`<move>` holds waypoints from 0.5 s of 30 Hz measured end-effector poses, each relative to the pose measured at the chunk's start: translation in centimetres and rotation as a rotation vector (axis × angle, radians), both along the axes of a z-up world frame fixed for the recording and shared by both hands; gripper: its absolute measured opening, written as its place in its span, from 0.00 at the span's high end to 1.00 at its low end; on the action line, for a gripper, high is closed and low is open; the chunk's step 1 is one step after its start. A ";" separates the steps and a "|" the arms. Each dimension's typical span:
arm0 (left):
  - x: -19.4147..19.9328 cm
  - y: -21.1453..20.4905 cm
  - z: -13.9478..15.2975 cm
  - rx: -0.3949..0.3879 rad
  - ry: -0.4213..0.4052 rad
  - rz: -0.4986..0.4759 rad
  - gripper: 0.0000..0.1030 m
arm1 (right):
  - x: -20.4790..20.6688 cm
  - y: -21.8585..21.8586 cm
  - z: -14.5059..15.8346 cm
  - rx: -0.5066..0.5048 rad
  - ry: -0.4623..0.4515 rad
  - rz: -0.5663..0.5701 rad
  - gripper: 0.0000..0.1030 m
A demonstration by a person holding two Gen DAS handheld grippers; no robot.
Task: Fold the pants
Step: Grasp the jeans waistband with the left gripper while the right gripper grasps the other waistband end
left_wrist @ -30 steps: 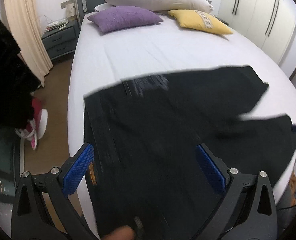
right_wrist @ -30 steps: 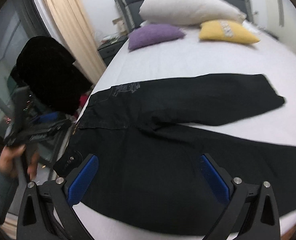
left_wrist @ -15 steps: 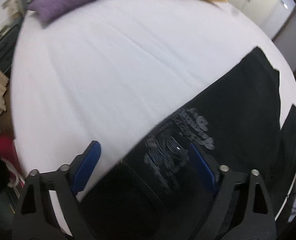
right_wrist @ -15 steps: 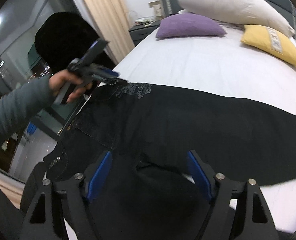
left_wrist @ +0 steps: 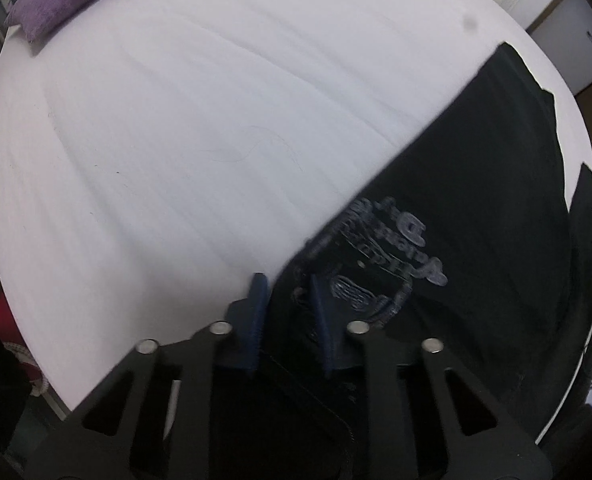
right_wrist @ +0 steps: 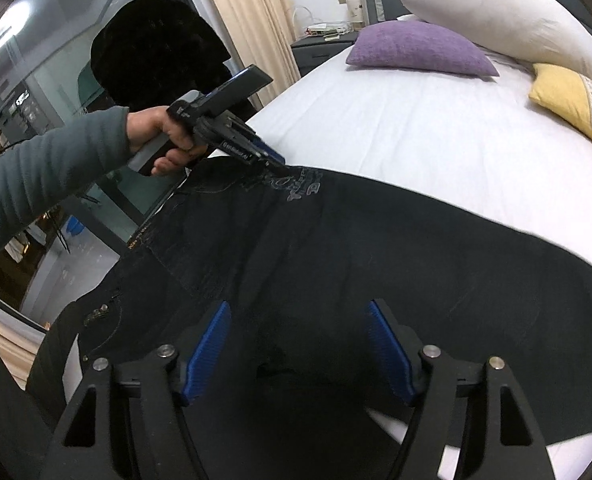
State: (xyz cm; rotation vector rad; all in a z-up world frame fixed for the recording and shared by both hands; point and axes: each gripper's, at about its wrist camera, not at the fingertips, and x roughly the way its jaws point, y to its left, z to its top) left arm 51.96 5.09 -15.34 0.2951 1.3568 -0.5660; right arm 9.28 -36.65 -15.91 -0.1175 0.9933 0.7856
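Note:
Black pants [right_wrist: 335, 248] lie spread flat on the white bed [right_wrist: 435, 132], waist toward the left edge, legs running right. A grey print [left_wrist: 391, 256] marks the far waist corner. My left gripper [left_wrist: 286, 286] is closed on that waist corner beside the print; it also shows in the right wrist view [right_wrist: 274, 164], held by a hand in a grey sleeve. My right gripper [right_wrist: 299, 320] is open, its blue pads over the crotch area of the pants, holding nothing.
A purple pillow [right_wrist: 419, 48], a yellow pillow [right_wrist: 575, 96] and a long white pillow [right_wrist: 495, 8] lie at the head of the bed. A nightstand [right_wrist: 319, 44] and beige curtain [right_wrist: 248, 12] stand at the left. The bed's left edge drops beside the waist.
My left gripper has moved down onto the far waist corner and closed on it. My right gripper has moved in lower over the pants' crotch and stays open.

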 end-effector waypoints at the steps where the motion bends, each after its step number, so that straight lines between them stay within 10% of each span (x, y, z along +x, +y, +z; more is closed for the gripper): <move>1: -0.2 -0.2 0.2 0.006 -0.013 -0.007 0.89 | 0.5 0.3 0.1 -0.006 -0.007 0.007 0.31; 15: -5.9 -1.7 6.2 -0.027 -0.337 -0.006 0.93 | 10.1 6.7 0.1 -0.213 -0.097 0.123 0.45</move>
